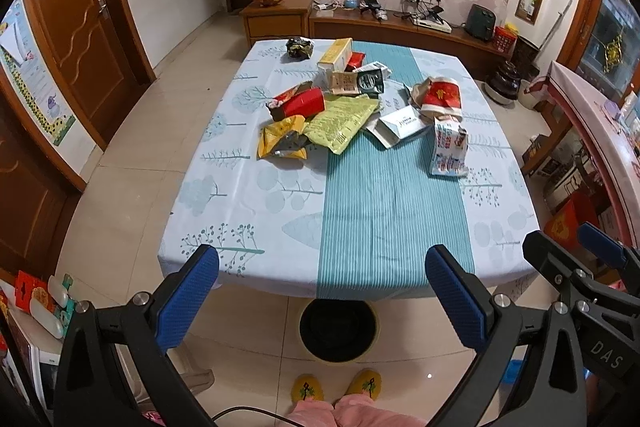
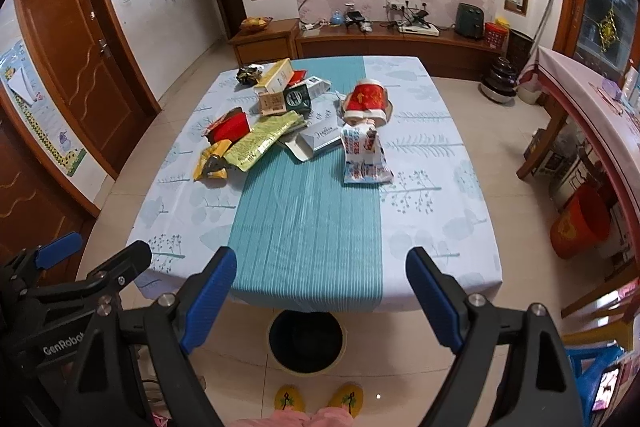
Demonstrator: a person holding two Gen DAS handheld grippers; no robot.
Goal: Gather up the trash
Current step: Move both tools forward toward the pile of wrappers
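- My left gripper (image 1: 322, 267) has its blue-padded jaws spread wide with nothing between them, hanging over the near edge of the table.
- My right gripper (image 2: 322, 267) is just as wide and just as bare, hanging over that same near edge; I see it off to the right of the left wrist view too.
- Directly under both, on the tiled floor just past the table edge, sits a round black bin with a pale rim (image 2: 306, 341), and below it a pair of yellow slippers (image 1: 336, 387).
- Ahead of the jaws is the rectangular table under a pale blue tree-print cloth with a teal striped runner (image 1: 280, 187) down the middle; the near half has no litter on it.
- The trash lies well apart from both grippers, on the far half: a crumpled white, blue and red wrapper (image 2: 364, 155) nearest the right gripper, a flat yellow-green foil pouch (image 1: 344, 121), a crumpled yellow and grey packet (image 1: 282, 141), and a red carton (image 1: 302, 103) on the left.
- Behind those: a white folded card box (image 1: 400, 125), a red and cream paper cup on its side (image 2: 368, 101), a yellow and white box (image 1: 336, 55) and a dark crumpled wrapper (image 1: 299, 47) near the far edge.
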